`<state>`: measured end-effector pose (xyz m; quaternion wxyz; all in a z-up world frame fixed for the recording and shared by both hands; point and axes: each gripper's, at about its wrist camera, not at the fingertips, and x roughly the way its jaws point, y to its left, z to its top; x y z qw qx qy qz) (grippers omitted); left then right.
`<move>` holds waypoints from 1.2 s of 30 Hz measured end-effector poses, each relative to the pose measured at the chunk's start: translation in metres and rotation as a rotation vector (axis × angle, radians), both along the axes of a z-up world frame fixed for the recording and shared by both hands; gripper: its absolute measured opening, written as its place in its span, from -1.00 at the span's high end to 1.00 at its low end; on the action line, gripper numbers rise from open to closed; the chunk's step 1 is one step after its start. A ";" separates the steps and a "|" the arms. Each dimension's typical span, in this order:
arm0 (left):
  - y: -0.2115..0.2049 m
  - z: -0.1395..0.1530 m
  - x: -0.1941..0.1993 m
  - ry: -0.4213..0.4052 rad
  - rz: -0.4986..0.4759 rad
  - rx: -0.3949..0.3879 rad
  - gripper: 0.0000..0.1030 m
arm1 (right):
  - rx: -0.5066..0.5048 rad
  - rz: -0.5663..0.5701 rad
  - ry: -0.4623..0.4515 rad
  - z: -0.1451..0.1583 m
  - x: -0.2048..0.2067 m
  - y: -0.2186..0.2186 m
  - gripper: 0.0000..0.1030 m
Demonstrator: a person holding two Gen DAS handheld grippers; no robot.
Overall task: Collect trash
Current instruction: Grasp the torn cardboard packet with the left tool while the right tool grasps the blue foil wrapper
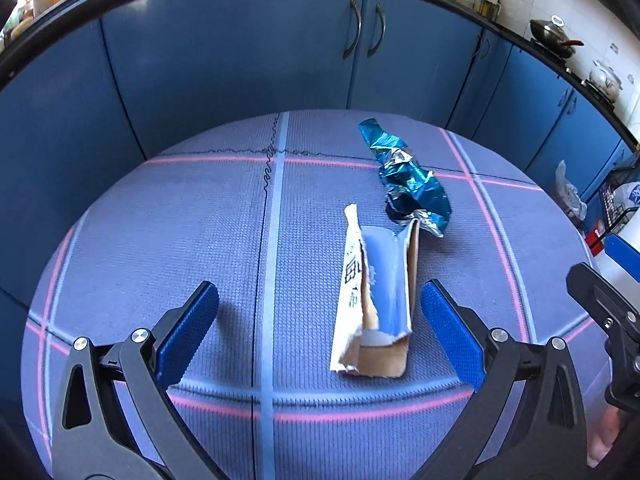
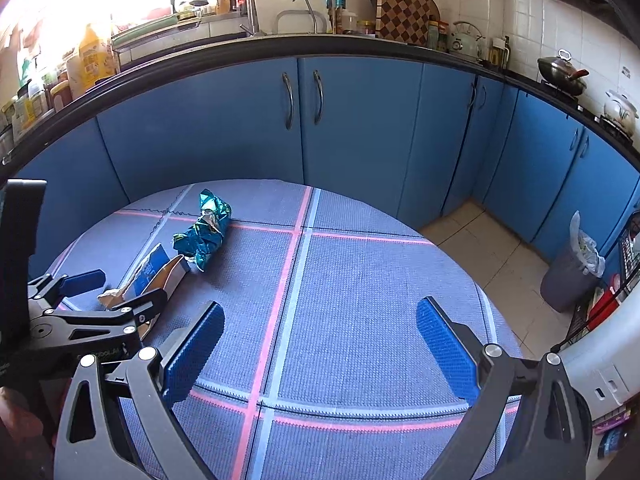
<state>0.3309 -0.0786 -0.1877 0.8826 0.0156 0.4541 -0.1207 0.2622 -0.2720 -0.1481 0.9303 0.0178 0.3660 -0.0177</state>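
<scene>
A torn blue and brown cardboard carton lies flat on the purple foam mat. A crumpled teal foil wrapper lies just beyond it, touching its far end. My left gripper is open, low over the mat, with the carton's near end between its blue pads, closer to the right pad. My right gripper is open and empty over bare mat, to the right of the trash. In the right wrist view the carton, the wrapper and my left gripper show at the left.
Blue kitchen cabinets curve round the mat's far side. A grey bin with a plastic liner stands on the tiled floor at the right. A wire rack and a white appliance are at the far right.
</scene>
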 end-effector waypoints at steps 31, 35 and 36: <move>0.027 0.006 0.008 -0.045 0.066 0.008 0.36 | 0.032 0.092 0.028 -0.005 0.046 0.031 -0.83; 0.041 0.018 0.006 -0.093 0.117 0.018 0.36 | 0.045 0.139 0.034 -0.004 0.060 0.051 -0.82; 0.044 0.019 0.007 -0.099 0.127 0.019 0.36 | 0.044 0.147 0.033 -0.004 0.063 0.055 -0.83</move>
